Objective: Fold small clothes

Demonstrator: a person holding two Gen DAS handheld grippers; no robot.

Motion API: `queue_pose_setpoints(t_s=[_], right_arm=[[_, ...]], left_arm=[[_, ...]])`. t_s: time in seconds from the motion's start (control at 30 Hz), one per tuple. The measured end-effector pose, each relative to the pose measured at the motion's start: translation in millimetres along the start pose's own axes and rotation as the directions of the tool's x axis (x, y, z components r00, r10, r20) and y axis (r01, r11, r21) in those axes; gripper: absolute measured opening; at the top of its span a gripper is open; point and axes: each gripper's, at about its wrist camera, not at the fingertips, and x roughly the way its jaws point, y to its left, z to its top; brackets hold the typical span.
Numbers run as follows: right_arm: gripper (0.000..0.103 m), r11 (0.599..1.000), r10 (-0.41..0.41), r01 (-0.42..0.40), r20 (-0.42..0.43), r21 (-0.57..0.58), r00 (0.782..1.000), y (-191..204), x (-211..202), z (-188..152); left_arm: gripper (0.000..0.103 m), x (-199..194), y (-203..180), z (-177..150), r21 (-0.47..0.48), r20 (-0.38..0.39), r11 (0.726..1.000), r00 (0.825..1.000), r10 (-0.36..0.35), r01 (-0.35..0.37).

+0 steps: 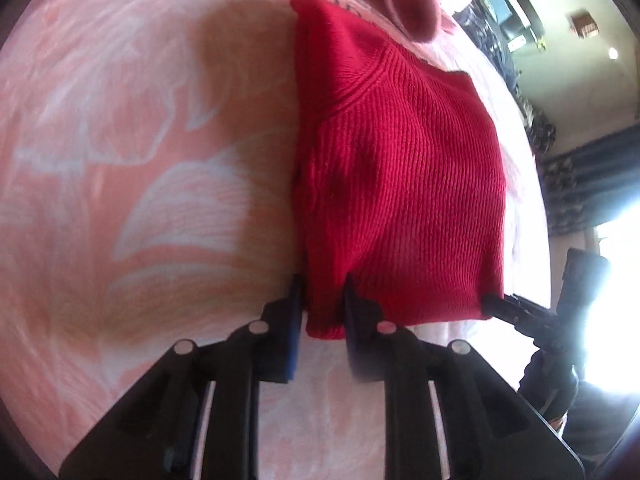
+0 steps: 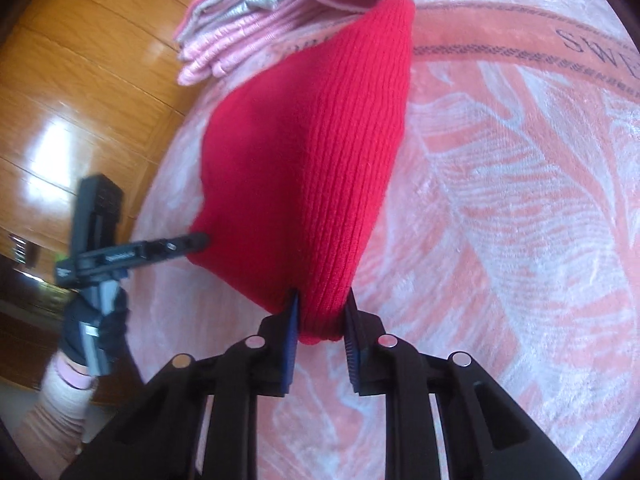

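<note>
A red ribbed knit garment lies stretched over the pink floral blanket, its near hem raised. My left gripper is shut on the hem's left corner, with red cloth bunched between the blue pads. The right gripper pinches the opposite corner at the right. In the right wrist view, my right gripper is shut on the red garment, and the left gripper holds the hem's other corner from the left. The garment's far end rests on the blanket by a pink pile.
A stack of folded pink and grey clothes sits at the blanket's far edge, with a pink rolled cuff beside the red garment. Wooden floor lies beyond the edge of the blanket. A gloved hand holds the left gripper.
</note>
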Motion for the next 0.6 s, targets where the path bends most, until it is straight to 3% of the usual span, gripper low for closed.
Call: queue_pose_setpoints(t_s=[0.13, 0.3, 0.37, 0.43, 0.5, 0.57, 0.6], right_arm=[[0.022, 1.000, 0.007, -0.007, -0.014, 0.012, 1.000, -5.1, 8.6, 1.0], [0.038, 0.999, 0.036, -0.036, -0.004, -0.010, 0.999, -5.3, -4.5, 3.3], [0.046, 0.998, 0.056, -0.055, 0.028, -0.015, 0.998, -7.6, -18.0, 5.8], [0.049, 0.998, 0.061, -0.061, 0.061, -0.016, 0.996, -11.7, -32.2, 10.5], [0.050, 0.997, 0.081, -0.081, 0.079, -0.007, 0.994, -16.5, -40.4, 16.6], [0.050, 0.994, 0.106, -0.107, 0.090, 0.007, 0.990, -21.7, -45.1, 21.9], [0.050, 0.993, 0.113, -0.115, 0.097, 0.010, 0.989, -23.9, -47.0, 24.6]], left_arm=[[0.021, 3.5, 0.8, 2.5, 0.015, -0.004, 1.000, 1.000, 0.002, -0.002], [0.035, -15.1, 2.8, 0.5, -0.012, 0.026, 0.999, 0.999, -0.041, 0.041], [0.049, -31.5, 4.5, 3.7, -0.020, 0.094, 0.997, 0.993, -0.077, 0.079], [0.060, -42.2, 11.0, 10.5, -0.037, 0.138, 0.994, 0.986, -0.097, 0.103], [0.061, -45.0, 20.9, 22.5, -0.062, 0.151, 0.985, 0.977, -0.148, 0.159], [0.060, -34.9, 31.1, 37.3, -0.100, 0.110, 0.954, 0.956, -0.273, 0.284], [0.060, -30.7, 35.9, 41.1, -0.116, 0.104, 0.947, 0.952, -0.288, 0.299]])
